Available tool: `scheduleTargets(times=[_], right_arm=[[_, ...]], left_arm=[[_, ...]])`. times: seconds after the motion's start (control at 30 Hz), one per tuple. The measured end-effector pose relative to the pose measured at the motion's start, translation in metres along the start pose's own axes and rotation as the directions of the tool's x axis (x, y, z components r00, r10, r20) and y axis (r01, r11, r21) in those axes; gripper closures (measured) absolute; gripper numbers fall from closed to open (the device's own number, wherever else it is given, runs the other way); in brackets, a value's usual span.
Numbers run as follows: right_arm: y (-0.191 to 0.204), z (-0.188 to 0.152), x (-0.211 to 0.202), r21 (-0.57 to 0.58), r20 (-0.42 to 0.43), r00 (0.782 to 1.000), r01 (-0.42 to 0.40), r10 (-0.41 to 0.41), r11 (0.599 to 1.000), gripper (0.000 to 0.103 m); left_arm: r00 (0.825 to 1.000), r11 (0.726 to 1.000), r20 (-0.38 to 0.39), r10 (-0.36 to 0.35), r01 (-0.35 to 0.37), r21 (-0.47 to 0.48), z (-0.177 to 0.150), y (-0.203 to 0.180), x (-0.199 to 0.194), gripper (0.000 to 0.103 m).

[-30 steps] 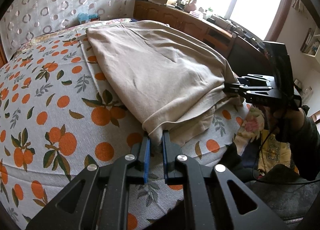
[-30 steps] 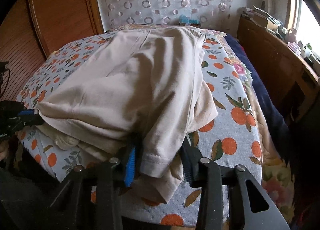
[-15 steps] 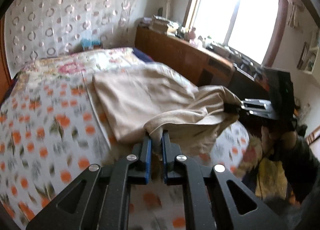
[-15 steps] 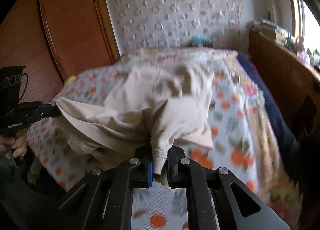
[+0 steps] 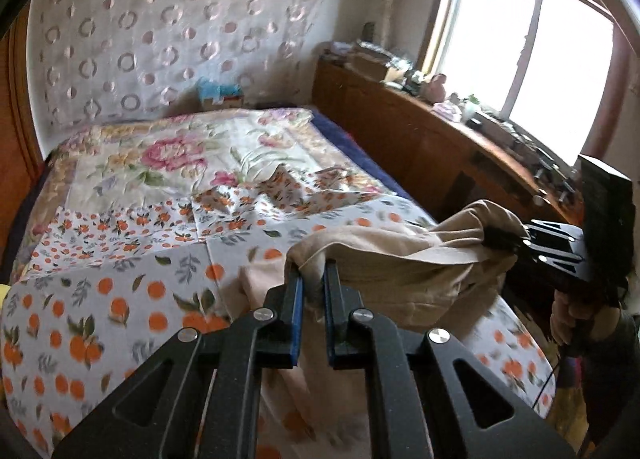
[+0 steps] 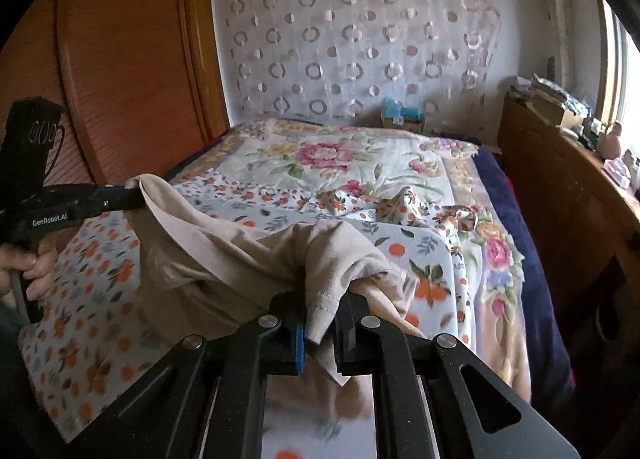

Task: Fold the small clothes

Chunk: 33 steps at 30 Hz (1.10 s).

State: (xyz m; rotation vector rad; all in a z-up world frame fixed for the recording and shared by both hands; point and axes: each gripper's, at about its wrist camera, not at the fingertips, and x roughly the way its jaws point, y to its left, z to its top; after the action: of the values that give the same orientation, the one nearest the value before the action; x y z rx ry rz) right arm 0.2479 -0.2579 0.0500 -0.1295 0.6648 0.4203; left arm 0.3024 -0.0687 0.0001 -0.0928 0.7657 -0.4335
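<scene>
A beige garment (image 5: 400, 259) hangs lifted above the near end of the bed, stretched between both grippers; it also shows in the right wrist view (image 6: 240, 255). My left gripper (image 5: 311, 279) is shut on one corner of it and appears at the left of the right wrist view (image 6: 132, 195). My right gripper (image 6: 320, 315) is shut on the garment's hemmed edge and appears at the right of the left wrist view (image 5: 496, 237). The lower part of the garment droops towards the sheet and is blurred.
The bed has an orange-print sheet (image 5: 100, 299) near me and a floral quilt (image 6: 340, 155) farther back. A wooden cabinet (image 5: 420, 139) with clutter runs along the right under the window. A wooden door (image 6: 120, 59) stands at the left. A blue box (image 6: 400, 115) sits by the curtain.
Both grippers have lifted the garment off the bed and pulled it towards the near end. The right gripper closed on the hem. The sheet beneath is now uncovered.
</scene>
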Motion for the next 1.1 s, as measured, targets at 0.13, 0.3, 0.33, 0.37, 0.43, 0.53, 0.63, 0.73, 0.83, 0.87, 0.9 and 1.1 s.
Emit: scheduleTargets(times=[0.13, 0.3, 0.33, 0.37, 0.43, 0.53, 0.63, 0.73, 0.83, 0.87, 0.9, 1.1], right_arm=[[-0.009, 0.010, 0.031, 0.023, -0.035, 0.999, 0.003, -0.002, 1.000, 0.093], [-0.019, 0.027, 0.042, 0.037, -0.027, 1.000, 0.004, -0.003, 0.999, 0.082], [-0.022, 0.027, 0.038, 0.042, -0.013, 1.000, 0.003, -0.003, 0.999, 0.072], [-0.024, 0.027, 0.033, 0.049, 0.001, 1.000, 0.003, -0.003, 0.999, 0.064], [-0.027, 0.021, 0.024, 0.049, 0.016, 1.000, 0.010, -0.010, 0.999, 0.052], [-0.024, 0.006, 0.020, 0.012, -0.001, 1.000, -0.015, 0.015, 1.000, 0.052], [-0.018, -0.002, 0.021, -0.034, -0.031, 0.999, -0.040, 0.039, 0.999, 0.052], [-0.012, 0.002, 0.023, -0.083, -0.044, 0.998, -0.053, 0.050, 0.995, 0.052], [-0.003, 0.005, 0.025, -0.117, -0.073, 0.995, -0.078, 0.070, 0.990, 0.052], [0.000, 0.005, 0.024, -0.129, -0.083, 0.994, -0.077, 0.067, 0.989, 0.052], [0.001, 0.004, 0.024, -0.139, -0.091, 0.994, -0.076, 0.064, 0.987, 0.052], [0.015, 0.006, 0.042, -0.259, -0.182, 0.983, -0.039, -0.009, 0.965, 0.052]], left_arm=[[0.998, 1.000, -0.058, 0.024, -0.025, -0.014, 0.007, 0.015, 0.037, 0.094], [0.995, 1.000, -0.101, -0.009, 0.006, -0.027, 0.007, 0.026, 0.056, 0.091], [0.995, 1.000, -0.100, 0.000, -0.002, -0.019, 0.007, 0.026, 0.057, 0.081], [0.996, 1.000, -0.093, 0.004, -0.005, -0.008, 0.006, 0.028, 0.055, 0.062], [0.996, 1.000, -0.085, -0.010, 0.010, 0.000, 0.004, 0.028, 0.049, 0.052], [0.995, 1.000, -0.099, -0.020, 0.021, 0.015, -0.004, 0.030, 0.041, 0.041], [0.991, 0.999, -0.133, -0.036, 0.040, 0.025, -0.018, 0.031, 0.041, 0.039], [0.985, 0.999, -0.169, -0.030, 0.036, 0.034, -0.029, 0.032, 0.049, 0.039], [0.981, 0.999, -0.192, -0.034, 0.039, 0.020, -0.035, 0.035, 0.057, 0.039], [0.980, 0.999, -0.196, -0.038, 0.042, 0.016, -0.036, 0.035, 0.059, 0.039], [0.979, 0.999, -0.200, -0.040, 0.044, 0.016, -0.037, 0.034, 0.060, 0.039], [0.975, 0.999, -0.221, -0.036, 0.043, 0.027, -0.039, 0.030, 0.069, 0.039]])
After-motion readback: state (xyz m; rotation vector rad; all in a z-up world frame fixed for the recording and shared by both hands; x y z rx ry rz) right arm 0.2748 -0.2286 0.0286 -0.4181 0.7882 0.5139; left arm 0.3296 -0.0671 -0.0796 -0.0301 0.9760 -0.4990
